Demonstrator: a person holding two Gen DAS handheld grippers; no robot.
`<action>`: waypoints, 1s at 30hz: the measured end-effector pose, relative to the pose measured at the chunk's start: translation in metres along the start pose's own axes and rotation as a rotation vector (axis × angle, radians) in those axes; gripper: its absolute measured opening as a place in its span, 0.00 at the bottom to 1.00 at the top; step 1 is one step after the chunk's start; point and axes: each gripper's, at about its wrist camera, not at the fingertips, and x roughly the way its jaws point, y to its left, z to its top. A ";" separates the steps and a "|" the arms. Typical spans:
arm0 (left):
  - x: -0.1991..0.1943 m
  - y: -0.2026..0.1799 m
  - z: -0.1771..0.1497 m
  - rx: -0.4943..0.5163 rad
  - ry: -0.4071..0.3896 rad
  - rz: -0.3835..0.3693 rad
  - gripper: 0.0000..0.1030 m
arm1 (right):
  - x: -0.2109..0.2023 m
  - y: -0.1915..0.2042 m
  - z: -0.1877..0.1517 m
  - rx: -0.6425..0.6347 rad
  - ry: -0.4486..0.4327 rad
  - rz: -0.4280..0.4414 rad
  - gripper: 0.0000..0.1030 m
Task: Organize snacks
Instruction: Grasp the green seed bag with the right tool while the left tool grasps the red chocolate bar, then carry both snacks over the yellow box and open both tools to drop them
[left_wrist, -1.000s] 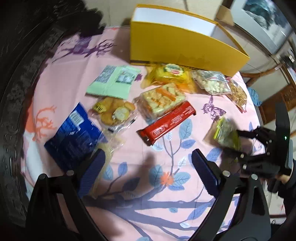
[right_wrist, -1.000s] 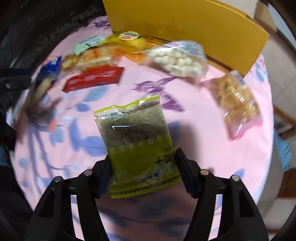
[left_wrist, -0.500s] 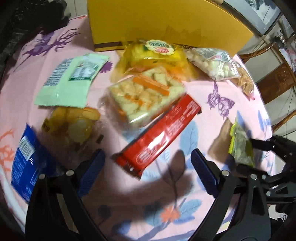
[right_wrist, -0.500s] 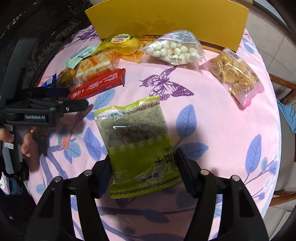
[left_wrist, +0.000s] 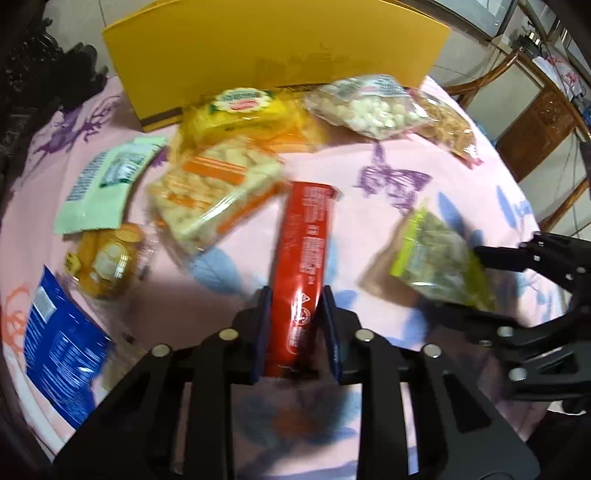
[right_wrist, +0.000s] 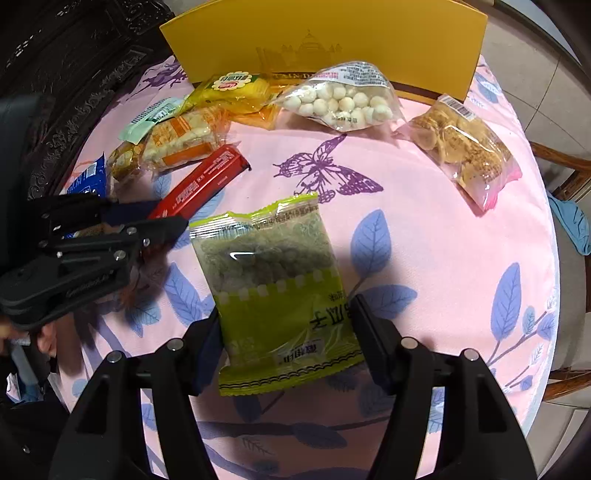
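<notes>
Pink cloth (right_wrist: 424, 206) w/ snacks strewn before yellow box (right_wrist: 332, 33): L gripper (left_wrist: 295, 314) clamped on near end of red bar (left_wrist: 306, 236), long axis pointing boxward, R gripper (right_wrist: 288, 332) gripping green pack (right_wrist: 273, 280) by its sides, box straight ahead.

Both grippers are matte black plastic. The left gripper (left_wrist: 295, 332) has dark blue pads on its fingers (left_wrist: 263, 334) and round silver screw heads on its linkage bars. The right gripper (right_wrist: 286, 341) shows the same silver screws; its fingers (right_wrist: 373, 345) are black.
</notes>
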 end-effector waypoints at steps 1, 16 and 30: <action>0.000 -0.004 -0.002 0.000 -0.001 0.001 0.23 | 0.000 0.001 0.000 -0.010 -0.004 -0.011 0.63; -0.043 -0.006 0.001 -0.096 -0.102 -0.037 0.22 | -0.035 0.007 0.012 0.015 -0.117 -0.053 0.60; -0.109 -0.004 0.033 -0.109 -0.234 0.003 0.22 | -0.085 0.010 0.046 0.007 -0.229 -0.085 0.60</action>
